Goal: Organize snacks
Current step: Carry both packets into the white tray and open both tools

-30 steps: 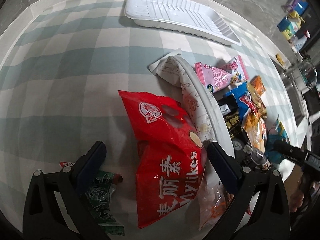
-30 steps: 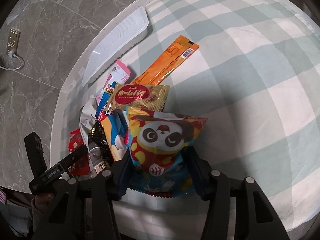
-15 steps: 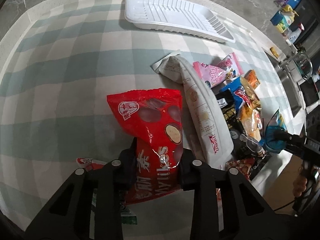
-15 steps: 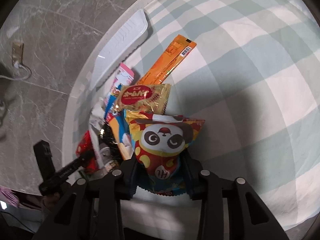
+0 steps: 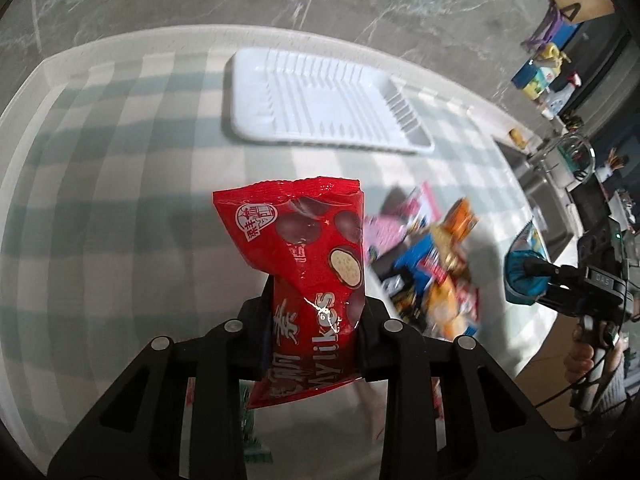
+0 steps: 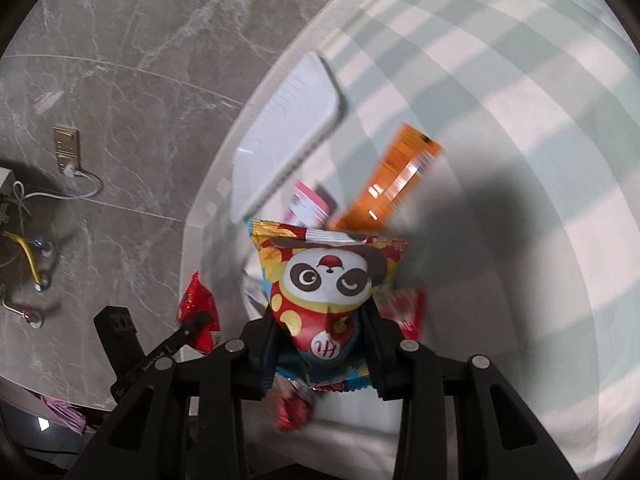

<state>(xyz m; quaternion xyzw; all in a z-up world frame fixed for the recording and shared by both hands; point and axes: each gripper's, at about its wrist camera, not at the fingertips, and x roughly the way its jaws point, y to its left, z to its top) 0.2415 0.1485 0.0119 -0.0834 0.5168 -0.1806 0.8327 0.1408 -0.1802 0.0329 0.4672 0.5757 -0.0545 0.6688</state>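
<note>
Left wrist view: checked tablecloth (image 5: 120,184) over the table, marble floor beyond. White ribbed tray (image 5: 320,104) lies at the far side of the cloth. Left gripper (image 5: 316,316) is pinching a red snack bag (image 5: 304,248) by its lower half; the bag stands upright between the pads, clear of the cloth. Its jaws closed onto the bag within the last second. To the right, a blurred heap of snack packets (image 5: 436,264) lies on the cloth near the table's edge. Far right, the other gripper is seen from the side, with a blue-bottomed packet in it, a hand (image 5: 580,360) on the handle below.

Right wrist view: same tray (image 6: 288,136) at the table's left edge. Orange packet (image 6: 392,176) lies flat on the cloth beside it, a pink packet (image 6: 308,204) between the two. Right gripper (image 6: 322,344) is clamped on a panda snack bag (image 6: 328,276), pads pressing its narrow lower part, bag held above the heap. Jaws narrowed onto it just now.
</note>
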